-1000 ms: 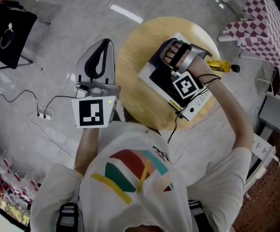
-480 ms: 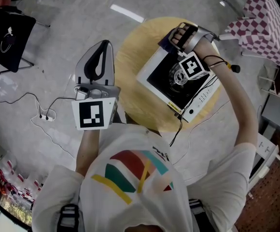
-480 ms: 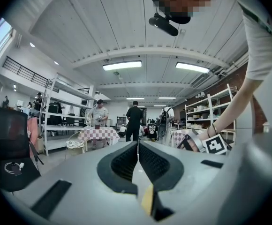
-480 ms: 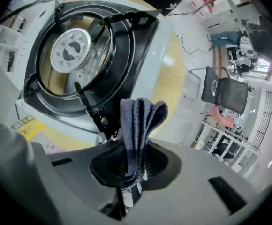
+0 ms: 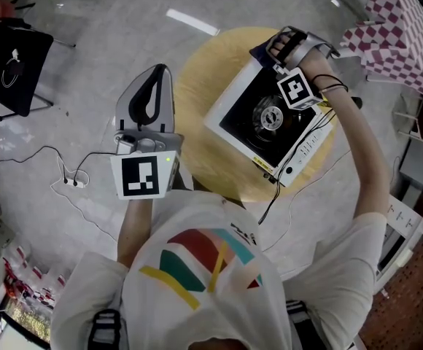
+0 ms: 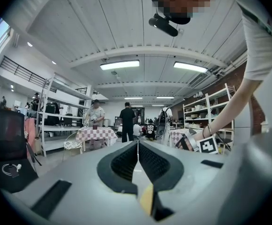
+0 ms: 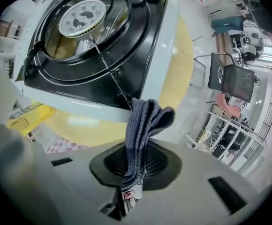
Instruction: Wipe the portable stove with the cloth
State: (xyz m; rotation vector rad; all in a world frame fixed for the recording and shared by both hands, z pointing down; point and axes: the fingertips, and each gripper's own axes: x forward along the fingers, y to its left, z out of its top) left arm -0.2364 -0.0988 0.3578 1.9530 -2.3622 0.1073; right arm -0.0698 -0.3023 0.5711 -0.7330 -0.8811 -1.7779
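A: Head view?
B: My right gripper (image 5: 283,48) is pinching the dark blue knitted cloth (image 5: 264,52) at the far corner of the white-edged black portable stove (image 5: 266,133), near the round wooden table (image 5: 200,100)'s rim. Panel print's too small to read.
A: Left gripper view?
B: My left gripper (image 6: 137,156) is hanging clenched, empty, in open air.
A: Right gripper view?
B: The cloth's touching the stove's white edge.

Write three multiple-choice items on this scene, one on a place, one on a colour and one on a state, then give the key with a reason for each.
1. Where does the portable stove stand?
A. on the floor
B. on the round table
C. on a shelf

2. What colour is the cloth?
A. dark grey-blue
B. white
C. yellow

3. What state is the left gripper in?
A. shut on the cloth
B. wide open
C. shut and empty

Key:
1 B: the head view shows it resting on the round table.
2 A: the right gripper view shows dark grey-blue folds.
3 C: its jaws meet with nothing between them.
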